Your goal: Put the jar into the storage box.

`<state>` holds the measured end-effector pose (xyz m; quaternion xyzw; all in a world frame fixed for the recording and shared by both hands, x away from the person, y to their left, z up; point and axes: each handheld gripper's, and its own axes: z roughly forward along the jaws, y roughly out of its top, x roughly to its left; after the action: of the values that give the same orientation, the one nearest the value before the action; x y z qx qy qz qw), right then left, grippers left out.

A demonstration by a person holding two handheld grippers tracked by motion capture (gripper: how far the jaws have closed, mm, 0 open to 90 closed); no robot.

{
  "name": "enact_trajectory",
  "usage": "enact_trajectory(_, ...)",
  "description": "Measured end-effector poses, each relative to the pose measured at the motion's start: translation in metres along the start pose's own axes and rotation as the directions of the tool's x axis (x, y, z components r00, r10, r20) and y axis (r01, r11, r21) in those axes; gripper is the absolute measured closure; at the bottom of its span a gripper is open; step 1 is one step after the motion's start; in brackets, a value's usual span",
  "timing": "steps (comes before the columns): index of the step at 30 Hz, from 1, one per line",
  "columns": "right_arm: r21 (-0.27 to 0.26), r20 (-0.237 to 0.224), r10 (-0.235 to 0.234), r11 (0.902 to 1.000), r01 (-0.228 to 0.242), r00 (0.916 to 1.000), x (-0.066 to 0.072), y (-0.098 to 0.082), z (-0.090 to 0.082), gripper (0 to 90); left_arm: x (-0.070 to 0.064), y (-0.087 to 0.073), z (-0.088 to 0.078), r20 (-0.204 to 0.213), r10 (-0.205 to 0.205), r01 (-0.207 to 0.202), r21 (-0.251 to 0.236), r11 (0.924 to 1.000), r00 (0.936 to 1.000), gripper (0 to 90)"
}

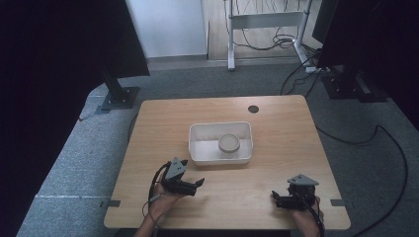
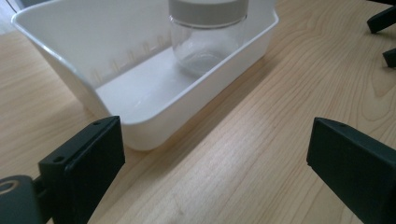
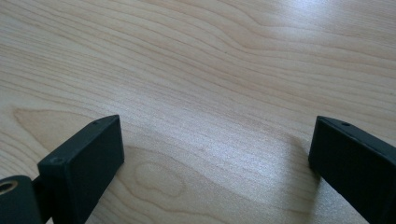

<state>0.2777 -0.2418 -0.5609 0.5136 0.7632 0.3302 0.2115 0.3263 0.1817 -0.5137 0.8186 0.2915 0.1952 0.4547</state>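
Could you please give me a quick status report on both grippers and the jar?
Left gripper open, empty, near tray. Right gripper open, empty, over bare table. Lidded glass jar upright inside white tray. Nothing blocking.

A wooden tabletop (image 1: pixel 276 128) carries a white rectangular tub (image 1: pixel 197 143) near its middle, a little toward the far edge. Inside the tub, toward its right half, stands a round jar (image 1: pixel 229 143) with a pale lid. A small dark round hole (image 1: pixel 253 109) sits close to the far edge. The left gripper (image 1: pixel 199 183) hovers near the near-left corner, just in front of the tub, jaws spread and pointing right. The right gripper (image 1: pixel 274 198) sits near the near-right corner, jaws apart, pointing left, well apart from the tub.
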Motion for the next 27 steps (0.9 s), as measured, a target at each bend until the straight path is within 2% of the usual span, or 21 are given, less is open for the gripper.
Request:
enact_trajectory(6,0.0,0.0,0.0,1.0,0.0,1.0,0.0,0.0,0.0,2.8,0.001,-0.01,-0.002,-0.015,-0.001,0.001,0.018,0.9998,0.9999,4.0)
enact_trajectory(17,-0.001,0.0,0.001,1.0,-0.001,1.0,0.0,0.0,0.0,2.9,0.004,-0.033,-0.005,-0.038,-0.027,0.03,0.063,0.9976,0.9989,4.0)
enact_trajectory(23,-0.001,0.001,0.001,1.0,-0.001,1.0,0.0,0.0,0.0,3.0,0.006,-0.041,-0.006,-0.046,-0.035,0.04,0.101,0.9941,0.9983,4.0)
enact_trajectory(27,-0.001,0.001,0.002,1.0,-0.002,1.0,0.0,0.0,0.0,3.0,0.006,-0.046,-0.004,-0.048,-0.033,0.04,0.142,0.9891,0.9983,4.0)
